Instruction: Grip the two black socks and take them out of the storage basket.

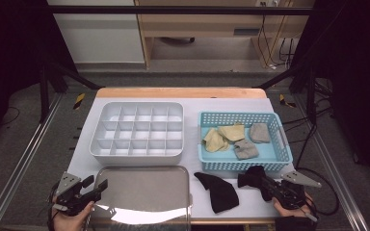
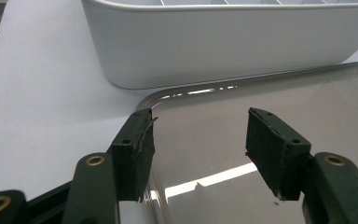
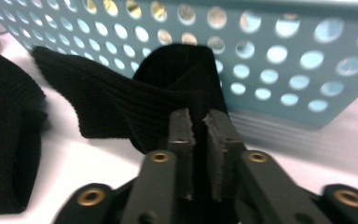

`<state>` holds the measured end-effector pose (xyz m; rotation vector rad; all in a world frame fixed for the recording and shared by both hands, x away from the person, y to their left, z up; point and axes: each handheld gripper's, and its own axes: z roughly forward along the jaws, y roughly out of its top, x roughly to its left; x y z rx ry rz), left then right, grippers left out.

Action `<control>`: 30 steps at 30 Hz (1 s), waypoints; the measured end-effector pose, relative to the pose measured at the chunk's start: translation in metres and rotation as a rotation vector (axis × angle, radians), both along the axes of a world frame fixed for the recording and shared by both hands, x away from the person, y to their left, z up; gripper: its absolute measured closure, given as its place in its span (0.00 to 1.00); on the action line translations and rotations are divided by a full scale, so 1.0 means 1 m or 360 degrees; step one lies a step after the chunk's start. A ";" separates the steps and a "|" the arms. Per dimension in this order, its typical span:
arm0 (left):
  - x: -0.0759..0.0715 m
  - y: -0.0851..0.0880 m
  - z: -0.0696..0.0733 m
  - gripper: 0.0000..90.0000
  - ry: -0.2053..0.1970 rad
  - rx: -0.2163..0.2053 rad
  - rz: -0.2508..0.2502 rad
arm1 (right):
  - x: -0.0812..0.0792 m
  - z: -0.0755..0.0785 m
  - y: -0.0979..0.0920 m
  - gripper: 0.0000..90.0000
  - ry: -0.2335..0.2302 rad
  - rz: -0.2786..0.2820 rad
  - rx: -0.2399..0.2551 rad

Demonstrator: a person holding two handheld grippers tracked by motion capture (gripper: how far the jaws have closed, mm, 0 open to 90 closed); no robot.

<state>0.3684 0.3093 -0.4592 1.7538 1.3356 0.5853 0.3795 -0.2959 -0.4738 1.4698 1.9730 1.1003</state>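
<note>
- Blue basket, right side of the desk: two yellow, two grey socks.
- White divided box, metal tray: empty.
- Right gripper: jaws pinch a black sock.
- Left gripper: jaws apart.

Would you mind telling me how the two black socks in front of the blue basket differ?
The left black sock lies flat and free on the table; the right black sock is bunched against the blue basket, between the right gripper's jaws. The left one looks longer spread out. Both are black ribbed fabric.
</note>
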 end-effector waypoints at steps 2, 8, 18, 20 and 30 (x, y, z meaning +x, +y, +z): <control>0.000 0.000 0.000 0.45 0.0000 0.0002 0.0000 | -0.002 0.003 0.000 0.85 -0.0036 0.0002 0.0012; 0.000 0.000 0.001 0.46 -0.0009 -0.0007 -0.0003 | -0.008 0.018 0.003 0.80 -0.0175 0.0016 0.0049; 0.001 -0.002 0.003 0.50 -0.0019 -0.0005 -0.0006 | -0.014 0.037 0.036 0.78 -0.0270 0.0195 0.0142; 0.001 -0.002 0.004 0.51 -0.0019 -0.0003 -0.0008 | -0.014 0.038 0.043 0.78 -0.0276 0.0235 0.0144; 0.001 -0.007 0.007 0.54 -0.0037 0.0001 -0.0022 | -0.010 0.029 0.090 0.78 -0.0206 0.0483 0.0176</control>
